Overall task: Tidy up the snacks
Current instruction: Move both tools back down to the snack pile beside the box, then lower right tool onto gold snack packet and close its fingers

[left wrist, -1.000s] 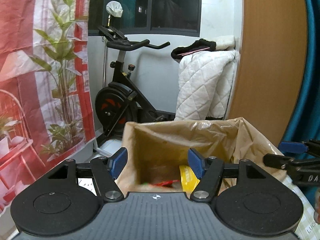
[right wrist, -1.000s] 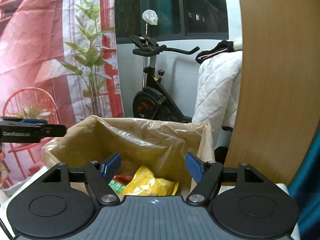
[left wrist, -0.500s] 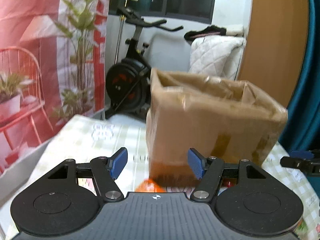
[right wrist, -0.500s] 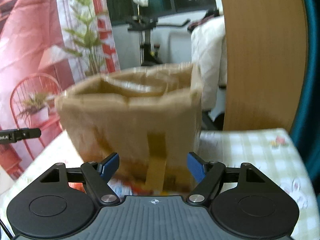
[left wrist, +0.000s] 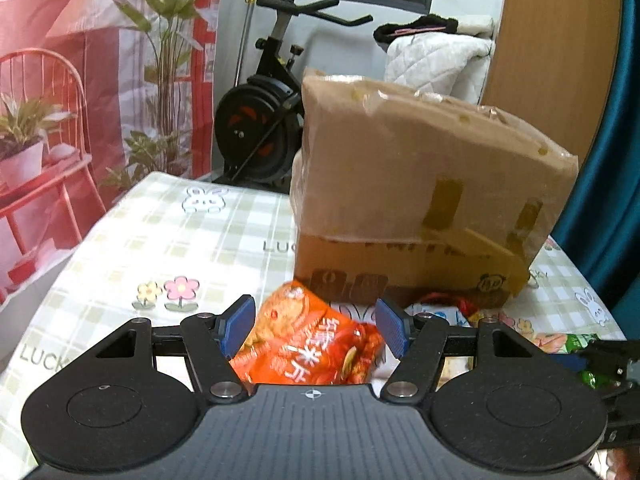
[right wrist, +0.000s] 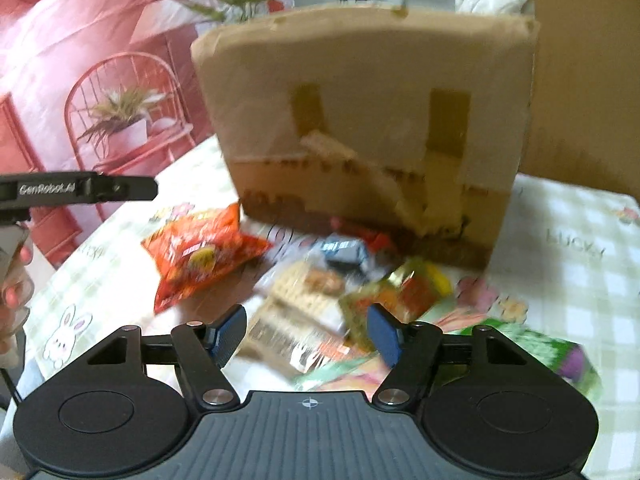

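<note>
Nearby, on the checked tablecloth [left wrist: 168,236], the cardboard box [left wrist: 420,200] stood at the far side with loose snack packets [right wrist: 320,304] scattered at its near foot. The left gripper [left wrist: 312,328] hung with its jaws apart over the orange snack bag [left wrist: 308,348], pads clear of it. The right gripper [right wrist: 306,330] was closing, nothing clamped, above the blurred packets.

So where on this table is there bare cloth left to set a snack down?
Bare checked tablecloth lies left of the brown cardboard box, beyond the orange snack bag. Another patch sits right of the box. Crowded: the loose packets in front of the box.
</note>
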Demonstrator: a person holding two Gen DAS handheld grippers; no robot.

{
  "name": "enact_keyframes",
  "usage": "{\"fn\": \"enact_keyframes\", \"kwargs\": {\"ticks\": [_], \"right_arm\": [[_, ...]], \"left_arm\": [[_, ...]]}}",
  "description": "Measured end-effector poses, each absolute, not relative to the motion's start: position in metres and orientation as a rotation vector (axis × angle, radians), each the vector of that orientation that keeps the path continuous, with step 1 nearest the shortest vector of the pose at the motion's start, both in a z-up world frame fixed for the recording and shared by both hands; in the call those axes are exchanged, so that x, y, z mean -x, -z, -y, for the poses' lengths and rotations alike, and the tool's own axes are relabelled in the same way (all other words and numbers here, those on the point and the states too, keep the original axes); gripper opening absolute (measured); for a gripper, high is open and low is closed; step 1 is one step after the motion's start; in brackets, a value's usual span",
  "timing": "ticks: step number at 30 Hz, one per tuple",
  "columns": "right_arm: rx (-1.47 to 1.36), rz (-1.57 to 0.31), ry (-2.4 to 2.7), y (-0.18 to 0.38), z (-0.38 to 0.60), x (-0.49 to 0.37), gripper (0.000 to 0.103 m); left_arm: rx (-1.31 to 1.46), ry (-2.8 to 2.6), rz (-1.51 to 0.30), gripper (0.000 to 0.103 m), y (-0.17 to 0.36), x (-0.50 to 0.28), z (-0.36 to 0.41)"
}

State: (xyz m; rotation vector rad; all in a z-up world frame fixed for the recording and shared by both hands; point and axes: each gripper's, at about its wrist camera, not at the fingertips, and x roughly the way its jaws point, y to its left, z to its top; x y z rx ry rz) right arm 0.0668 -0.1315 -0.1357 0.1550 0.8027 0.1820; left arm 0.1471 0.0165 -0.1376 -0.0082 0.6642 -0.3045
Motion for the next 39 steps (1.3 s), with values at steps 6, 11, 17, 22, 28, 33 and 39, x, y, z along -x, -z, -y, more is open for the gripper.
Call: {"fn": "enact_keyframes", "kwargs": {"ticks": [6,11,17,22,28,33,39], "right_arm": [[-0.117,-0.821,-0.173,0.145,0.134,-0.063,0.061],[-0.093,-0.807,-0.115,0.151,0.158,-0.064,0.061],[-0.064,-0.785,-0.019,0.159,0.193,-0.064,0.06],[-0.118,-0.776,0.029,0.157,0.212,-0.075,0.061],[-0.16,-0.737,-0.025,0.151,0.197,-0.092,0.061],[-0.198,-0.736,0.007,0.165,0.186,-0.117,0.061],[-0.16,-0.797,0.011,0.185,0.175,-0.128,0.061]], "left_arm": [[0.003,0.308,-0.679,0.069,0.143,-0.142,-0.013],[0.002,0.31,-0.69,0.069,0.148,-0.14,-0.012],[-0.015,0.323,-0.706,0.069,0.153,-0.138,-0.005],[-0.027,0.328,-0.715,0.069,0.156,-0.139,0.0],[-0.042,0.334,-0.71,0.068,0.155,-0.141,0.002],[-0.043,0.333,-0.708,0.068,0.155,-0.143,0.007],[-0.049,0.351,-0.713,0.068,0.157,-0.145,0.009]]}}
